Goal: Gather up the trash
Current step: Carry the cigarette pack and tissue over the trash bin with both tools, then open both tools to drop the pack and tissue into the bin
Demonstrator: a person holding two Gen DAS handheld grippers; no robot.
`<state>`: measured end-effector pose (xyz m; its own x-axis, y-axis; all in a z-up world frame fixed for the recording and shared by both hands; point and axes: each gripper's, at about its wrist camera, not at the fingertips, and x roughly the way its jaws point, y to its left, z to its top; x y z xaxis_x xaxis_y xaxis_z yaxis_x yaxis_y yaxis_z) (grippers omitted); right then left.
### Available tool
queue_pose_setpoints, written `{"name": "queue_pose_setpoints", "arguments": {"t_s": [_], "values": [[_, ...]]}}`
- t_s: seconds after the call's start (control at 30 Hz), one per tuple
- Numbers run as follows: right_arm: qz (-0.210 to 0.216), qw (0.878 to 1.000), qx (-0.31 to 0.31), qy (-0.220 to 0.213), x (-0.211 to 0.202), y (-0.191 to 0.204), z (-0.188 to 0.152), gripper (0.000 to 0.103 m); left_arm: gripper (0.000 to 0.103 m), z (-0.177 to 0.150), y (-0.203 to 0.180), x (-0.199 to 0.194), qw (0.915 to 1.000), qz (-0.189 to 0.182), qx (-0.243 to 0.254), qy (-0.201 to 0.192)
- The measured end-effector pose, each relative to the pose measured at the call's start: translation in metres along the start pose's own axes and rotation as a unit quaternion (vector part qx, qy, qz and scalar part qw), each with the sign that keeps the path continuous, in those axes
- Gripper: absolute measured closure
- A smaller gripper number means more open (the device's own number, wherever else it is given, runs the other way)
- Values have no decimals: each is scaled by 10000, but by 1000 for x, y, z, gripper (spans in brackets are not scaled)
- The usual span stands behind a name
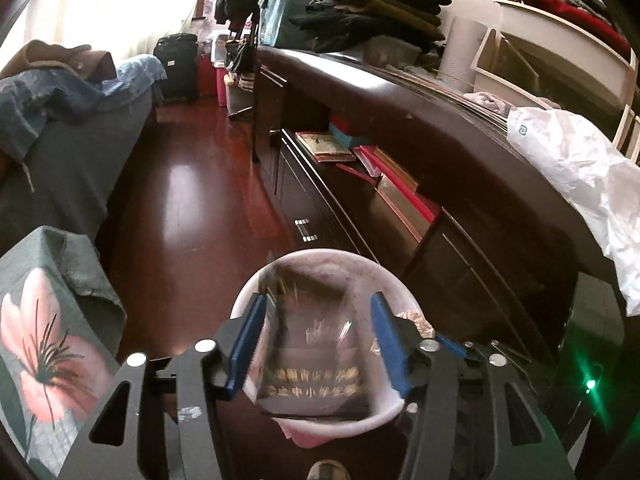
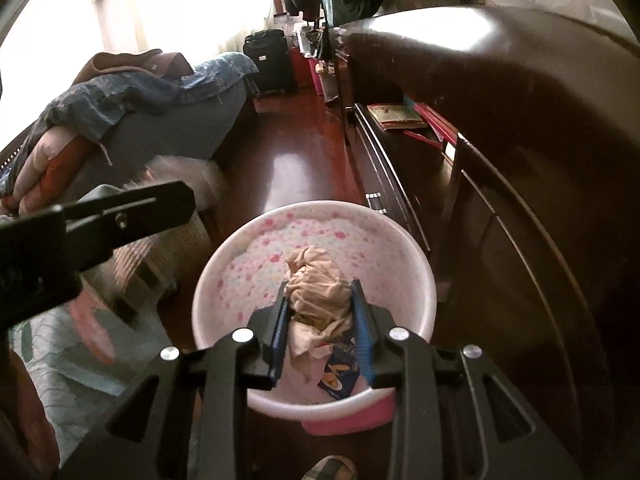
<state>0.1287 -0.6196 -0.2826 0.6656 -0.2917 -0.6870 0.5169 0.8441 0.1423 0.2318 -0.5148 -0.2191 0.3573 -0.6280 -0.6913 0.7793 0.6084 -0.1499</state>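
Left gripper (image 1: 318, 312): jaws wide, clear of a blurred dark packet (image 1: 314, 344), long axis running away from the camera, over the white bin (image 1: 240, 304). Right gripper (image 2: 320, 300): clamped on a crumpled beige wad (image 2: 316, 284) above the bin's flower-print liner (image 2: 256, 256); blue wrapper (image 2: 338, 380) lies inside, unseen from the left.

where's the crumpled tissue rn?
Right wrist view: tissue clamped in the right gripper, directly over the floral-lined bin, above a blue wrapper.

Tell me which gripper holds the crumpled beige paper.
The right gripper holds the crumpled beige paper over the bin. The left gripper has a dark printed packet instead.
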Motion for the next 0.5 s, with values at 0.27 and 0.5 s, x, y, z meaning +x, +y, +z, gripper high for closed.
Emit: {"name": "queue_pose_setpoints", "arguments": {"t_s": [0.27, 0.5], "values": [[-85, 9999, 130, 12, 10, -13, -1, 56, 26, 9, 3, 11, 9999, 110, 8, -108], [-77, 9999, 119, 41, -3, -9, -5, 51, 26, 9, 9, 0, 9996, 177, -171, -137]]}}
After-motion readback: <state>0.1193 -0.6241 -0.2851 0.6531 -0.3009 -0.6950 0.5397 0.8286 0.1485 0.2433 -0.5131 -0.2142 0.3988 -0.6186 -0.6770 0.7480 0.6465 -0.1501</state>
